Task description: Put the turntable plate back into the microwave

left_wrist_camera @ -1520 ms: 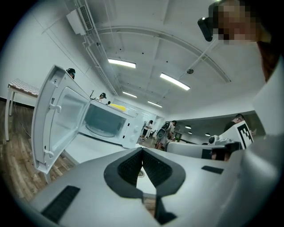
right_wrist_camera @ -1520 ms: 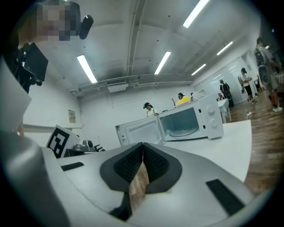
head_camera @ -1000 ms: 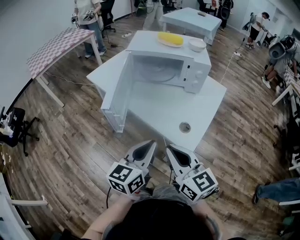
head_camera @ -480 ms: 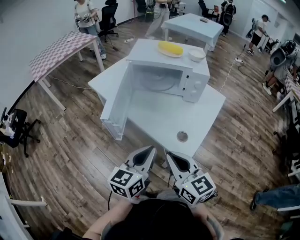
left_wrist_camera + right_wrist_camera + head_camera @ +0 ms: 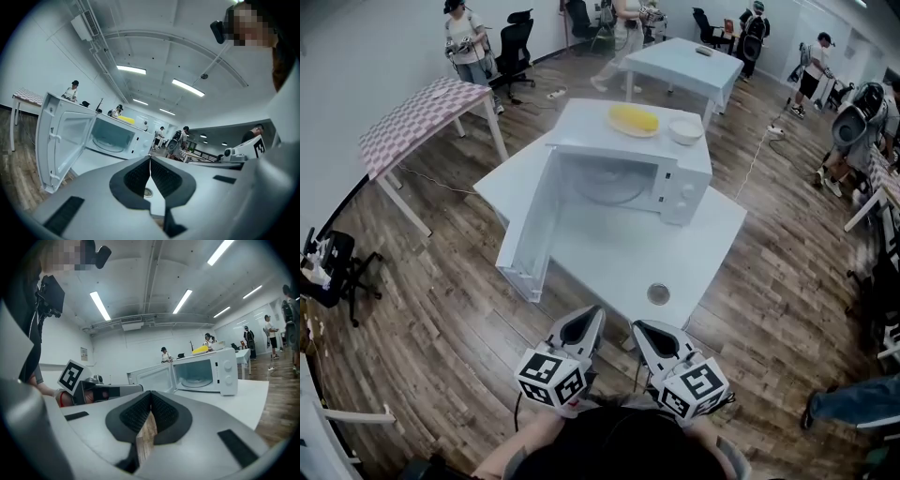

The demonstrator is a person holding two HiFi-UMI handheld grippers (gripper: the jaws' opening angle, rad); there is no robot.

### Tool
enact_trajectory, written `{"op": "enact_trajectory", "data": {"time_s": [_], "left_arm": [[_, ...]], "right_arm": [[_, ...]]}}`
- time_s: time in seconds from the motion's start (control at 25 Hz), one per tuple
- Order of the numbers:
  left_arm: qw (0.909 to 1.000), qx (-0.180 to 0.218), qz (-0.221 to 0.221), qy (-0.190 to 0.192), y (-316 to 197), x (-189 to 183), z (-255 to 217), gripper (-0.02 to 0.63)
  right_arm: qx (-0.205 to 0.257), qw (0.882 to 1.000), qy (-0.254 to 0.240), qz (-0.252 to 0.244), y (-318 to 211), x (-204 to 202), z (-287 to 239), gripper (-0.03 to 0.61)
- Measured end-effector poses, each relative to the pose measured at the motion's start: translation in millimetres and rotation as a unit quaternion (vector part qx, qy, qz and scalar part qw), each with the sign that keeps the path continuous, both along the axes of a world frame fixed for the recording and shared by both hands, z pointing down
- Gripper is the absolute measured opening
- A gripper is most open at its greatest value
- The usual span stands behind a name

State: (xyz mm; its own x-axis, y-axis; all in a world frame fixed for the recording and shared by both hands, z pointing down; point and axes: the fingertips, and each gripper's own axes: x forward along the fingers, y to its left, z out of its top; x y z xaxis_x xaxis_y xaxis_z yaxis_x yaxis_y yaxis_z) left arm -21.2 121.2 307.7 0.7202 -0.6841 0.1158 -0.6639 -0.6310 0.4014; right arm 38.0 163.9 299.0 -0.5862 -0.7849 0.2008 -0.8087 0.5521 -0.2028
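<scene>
Both empty: left gripper and right gripper, jaws pressed together. The microwave stands open, turntable plate inside.

Just beyond my fingertips, a small round object on the table is too small to name. Farther off, the microwave roof hides its cavity's back; the yellow item on top I cannot identify.
</scene>
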Motion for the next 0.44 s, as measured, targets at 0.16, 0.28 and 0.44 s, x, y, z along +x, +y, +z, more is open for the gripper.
{"op": "enact_trajectory", "data": {"time_s": [0.16,0.28,0.44], "left_arm": [[0.9999,-0.007,-0.009,-0.005,2.9,-1.1,3.7,0.014],[0.9997,-0.009,-0.014,-0.018,1.8,-3.3,6.4,0.014],[0.9993,-0.008,-0.005,-0.037,4.9,-3.0,8.9,0.014]], "right_arm": [[-0.009,1.000,0.006,-0.008,1.1,4.9,4.8,0.021],[-0.012,1.000,0.007,-0.011,-0.3,5.8,3.9,0.021],[-0.018,1.000,0.012,-0.015,2.6,5.6,3.6,0.021]]}}
